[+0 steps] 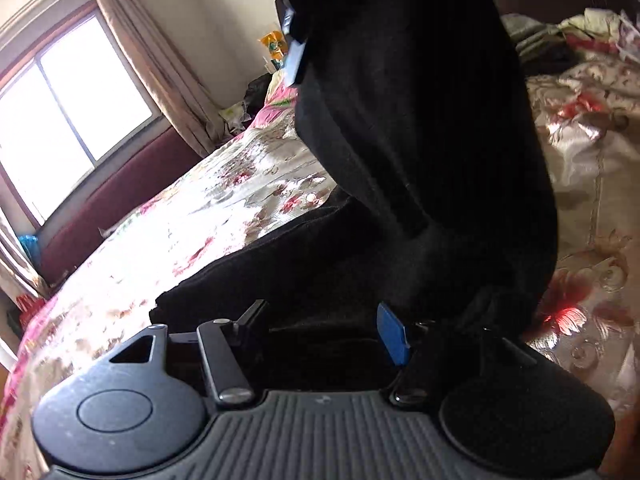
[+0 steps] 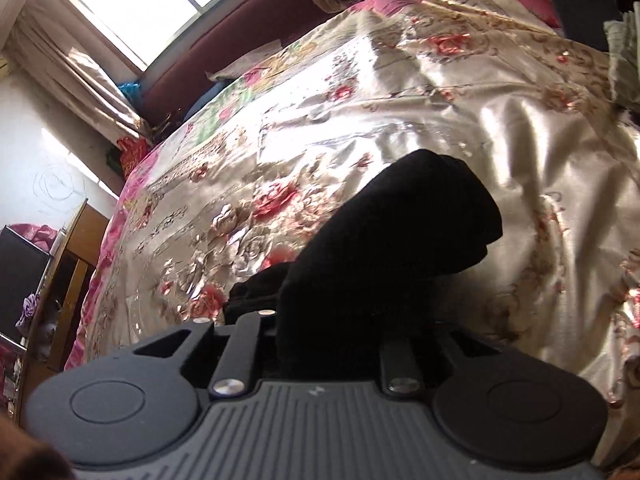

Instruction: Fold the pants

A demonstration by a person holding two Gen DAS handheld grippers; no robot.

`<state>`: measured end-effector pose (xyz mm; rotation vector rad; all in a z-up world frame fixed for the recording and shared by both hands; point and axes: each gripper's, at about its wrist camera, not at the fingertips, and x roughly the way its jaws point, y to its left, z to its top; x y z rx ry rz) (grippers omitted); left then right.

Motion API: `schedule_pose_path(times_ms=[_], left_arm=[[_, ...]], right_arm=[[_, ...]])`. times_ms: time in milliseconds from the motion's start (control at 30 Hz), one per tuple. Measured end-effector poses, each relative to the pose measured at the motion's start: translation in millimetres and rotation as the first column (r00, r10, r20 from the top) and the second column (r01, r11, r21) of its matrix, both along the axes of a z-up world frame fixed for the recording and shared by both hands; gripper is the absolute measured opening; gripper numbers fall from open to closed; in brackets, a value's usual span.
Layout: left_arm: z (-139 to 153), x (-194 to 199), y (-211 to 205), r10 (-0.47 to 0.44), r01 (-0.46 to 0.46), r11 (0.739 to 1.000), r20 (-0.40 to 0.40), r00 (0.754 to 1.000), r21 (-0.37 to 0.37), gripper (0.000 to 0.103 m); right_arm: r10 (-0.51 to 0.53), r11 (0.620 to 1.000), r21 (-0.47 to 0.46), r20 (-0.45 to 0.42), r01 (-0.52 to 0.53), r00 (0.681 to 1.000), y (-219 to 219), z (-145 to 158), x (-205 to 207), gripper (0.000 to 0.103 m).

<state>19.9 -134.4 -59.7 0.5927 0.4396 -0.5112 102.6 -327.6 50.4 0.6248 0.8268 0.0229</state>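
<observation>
The black pants (image 1: pixel 420 152) hang over the floral bedspread (image 1: pixel 224 200). In the left wrist view my left gripper (image 1: pixel 324 320) has its fingers wide apart, a blue pad (image 1: pixel 394 334) showing, with black cloth lying between and over them. At the top of that view the right gripper (image 1: pixel 296 32) pinches the pants' upper edge and holds the cloth up. In the right wrist view the pants (image 2: pixel 384 248) rise from between my right gripper's fingers (image 2: pixel 332 320), whose tips are hidden by the cloth.
The bed (image 2: pixel 400 100) fills both views. A window with curtains (image 1: pixel 72 112) and a maroon wall panel (image 1: pixel 120 200) stand beyond the bed. Crumpled clothes (image 1: pixel 560 36) lie at the bed's far right. A wooden cabinet (image 2: pixel 60 272) stands left of the bed.
</observation>
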Motion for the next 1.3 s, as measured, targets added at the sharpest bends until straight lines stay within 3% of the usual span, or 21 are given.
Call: schedule_pose_path(times_ms=[167, 300, 433, 533, 700, 767, 833, 967, 1100, 1200, 1300], left_arm=[[-1.7, -5.1, 32.5, 0.034, -0.039, 0.994, -0.046, 0.998, -0.099, 0.074], [-2.0, -8.0, 52.2, 0.003, -0.012, 0.991, -0.068, 0.998, -0.136, 0.074], [-1.6, -4.6, 64.2, -0.008, -0.013, 0.982, -0.115, 0.993, -0.187, 0.074], [-2.2, 1.7, 74.0, -0.02, -0.018, 0.971, -0.157, 0.987, -0.237, 0.074], [0.0, 4.5, 86.6, -0.032, -0.019, 0.961, -0.18, 0.983, -0.275, 0.074], [0.2, 0.6, 89.3, -0.036, -0.011, 0.964, -0.17, 0.985, -0.267, 0.074], [0.7, -1.8, 87.6, -0.032, -0.01, 0.968, -0.159, 0.987, -0.252, 0.074], [9.3, -11.3, 86.0, 0.0, -0.031, 0.977, -0.141, 0.99, -0.212, 0.074], [6.6, -29.1, 107.7, 0.112, -0.132, 0.981, -0.141, 0.984, -0.142, 0.075], [16.7, -40.7, 132.3, 0.167, -0.202, 0.963, -0.19, 0.967, -0.181, 0.075], [36.1, -38.3, 143.4, 0.227, -0.254, 0.949, -0.154, 0.962, -0.185, 0.075]], right_arm=[[0.074, 0.995, -0.061, -0.054, -0.078, 0.996, 68.4, -5.7, 34.7, 0.024], [0.138, 0.979, -0.129, -0.141, -0.157, 0.98, 125.9, -30.3, 65.8, 0.035], [0.122, 0.966, -0.203, -0.186, -0.159, 0.975, 150.5, -59.5, 91.2, 0.035], [0.122, 0.955, -0.238, -0.229, -0.177, 0.966, 163.1, -58.8, 94.4, 0.043], [0.19, 0.94, -0.24, -0.224, -0.243, 0.956, 165.9, -41.2, 77.9, 0.051], [0.226, 0.943, -0.197, -0.208, -0.267, 0.952, 168.6, -31.5, 71.2, 0.053], [0.248, 0.947, -0.169, -0.153, -0.273, 0.957, 170.2, -19.0, 66.9, 0.051], [0.271, 0.932, -0.243, -0.019, -0.268, 0.962, 163.4, 4.6, 57.7, 0.054], [0.26, 0.917, -0.303, -0.037, -0.258, 0.965, 140.1, -8.7, 72.6, 0.056], [0.303, 0.895, -0.337, -0.025, -0.294, 0.953, 130.1, -25.0, 83.4, 0.056], [0.307, 0.9, -0.312, -0.043, -0.304, 0.951, 122.0, -48.5, 106.0, 0.055]])
